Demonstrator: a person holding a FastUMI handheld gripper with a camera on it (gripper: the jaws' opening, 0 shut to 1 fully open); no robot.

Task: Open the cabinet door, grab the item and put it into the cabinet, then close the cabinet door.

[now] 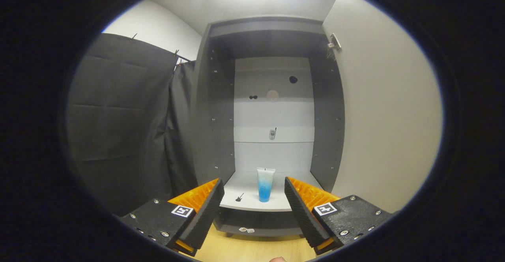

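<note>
My gripper (254,199) hangs spread and empty before the open cabinet (221,128); swinging the door (386,128) carelessly could topple the upright blue tube (265,185).

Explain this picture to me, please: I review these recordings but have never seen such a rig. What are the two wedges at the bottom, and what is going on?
A person carries a handheld tool; the camera rides on it and looks forward along its two fingers, the wedges you see. They stand apart, open, holding nothing. Ahead is a cabinet with its door swung open to the right. A blue tube stands upright on the shelf, beyond the fingers and apart from them. A black cloth hangs on the left.
</note>
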